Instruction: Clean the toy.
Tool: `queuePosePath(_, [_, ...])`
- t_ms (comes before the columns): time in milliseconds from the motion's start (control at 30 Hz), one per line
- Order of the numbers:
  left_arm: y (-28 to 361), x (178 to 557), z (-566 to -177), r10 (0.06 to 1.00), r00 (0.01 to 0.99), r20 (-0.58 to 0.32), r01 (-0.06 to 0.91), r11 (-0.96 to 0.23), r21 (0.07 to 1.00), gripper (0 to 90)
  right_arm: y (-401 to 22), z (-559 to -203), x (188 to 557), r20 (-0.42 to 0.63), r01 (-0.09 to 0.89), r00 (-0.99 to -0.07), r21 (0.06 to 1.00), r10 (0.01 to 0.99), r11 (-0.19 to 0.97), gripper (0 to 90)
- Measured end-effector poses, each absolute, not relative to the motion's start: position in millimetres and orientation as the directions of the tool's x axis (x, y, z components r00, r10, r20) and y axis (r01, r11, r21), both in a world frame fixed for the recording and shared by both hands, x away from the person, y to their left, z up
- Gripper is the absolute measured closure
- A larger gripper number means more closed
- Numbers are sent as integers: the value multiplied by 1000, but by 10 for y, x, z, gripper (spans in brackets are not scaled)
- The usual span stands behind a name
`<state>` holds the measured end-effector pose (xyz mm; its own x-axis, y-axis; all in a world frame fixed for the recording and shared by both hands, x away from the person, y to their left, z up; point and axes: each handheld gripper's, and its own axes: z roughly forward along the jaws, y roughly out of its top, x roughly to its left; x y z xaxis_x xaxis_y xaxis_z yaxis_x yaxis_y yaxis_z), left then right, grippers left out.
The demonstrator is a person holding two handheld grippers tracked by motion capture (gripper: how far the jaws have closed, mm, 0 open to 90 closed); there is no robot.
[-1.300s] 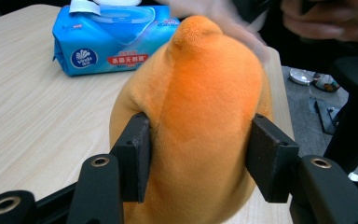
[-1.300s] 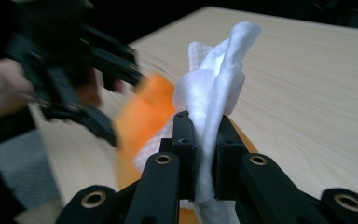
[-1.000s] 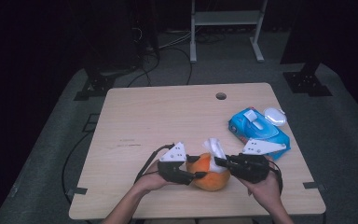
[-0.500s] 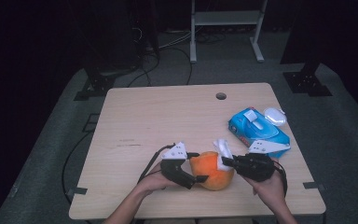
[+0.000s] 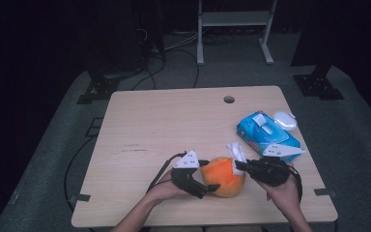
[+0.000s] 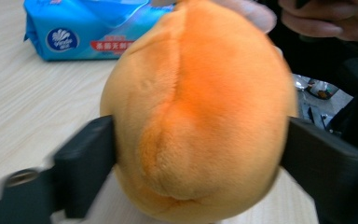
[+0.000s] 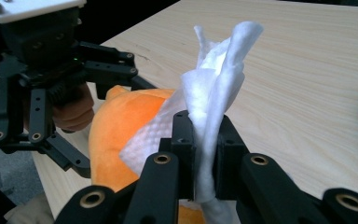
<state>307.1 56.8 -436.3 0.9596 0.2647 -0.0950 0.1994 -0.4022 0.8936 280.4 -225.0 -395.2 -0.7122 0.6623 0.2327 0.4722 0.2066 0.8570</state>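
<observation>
An orange plush toy (image 5: 222,175) (image 6: 196,107) lies near the table's front edge. My left gripper (image 5: 210,176) (image 6: 198,149) reaches in from the left. Its jaws have just been closing, and they now press on the plush from both sides. My right gripper (image 5: 238,166) (image 7: 204,135) comes in from the right, shut on a crumpled white wipe (image 5: 235,153) (image 7: 219,70). The wipe stands up from the jaws, and its lower corner rests on the plush (image 7: 121,126). The left gripper (image 7: 42,79) appears beyond the plush in the right gripper view.
A blue pack of wet wipes (image 5: 265,133) (image 6: 84,32) with its flap open lies at the right of the wooden table (image 5: 174,125), a small white object (image 5: 285,120) beside it. A cable hole (image 5: 229,99) sits near the far edge. Cables and stand legs are on the dark floor.
The left gripper's jaws were shut beside the plush; they have spread and now hold its sides. The right gripper with the wipe has shifted slightly to the right.
</observation>
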Motion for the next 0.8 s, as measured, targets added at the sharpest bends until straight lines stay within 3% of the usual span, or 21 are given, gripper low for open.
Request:
queuePosePath(67, [582, 3047, -4317, 268, 960, -79, 188, -407, 894, 317, -2256, -3950, 2798, 233, 470, -711, 859, 664, 201, 809])
queuePosePath(133, [594, 3027, -4269, 264, 962, -70, 177, -407, 896, 375, -2259, -3932, 2787, 228, 462, -713, 864, 663, 200, 810])
queuePosePath(333, [675, 3021, -4119, 280, 960, -31, 154, -430, 890, 394, -2205, -3843, 2721, 192, 416, -736, 884, 649, 211, 810])
queuePosePath(567, [655, 3020, -4153, 281, 959, -47, 168, -427, 889, 392, -1928, -3806, 2631, 167, 374, -798, 890, 579, 259, 808])
queuePosePath(800, [650, 3017, -4189, 269, 962, -52, 167, -425, 890, 389, -2066, -3877, 2724, 138, 381, -747, 891, 651, 249, 807])
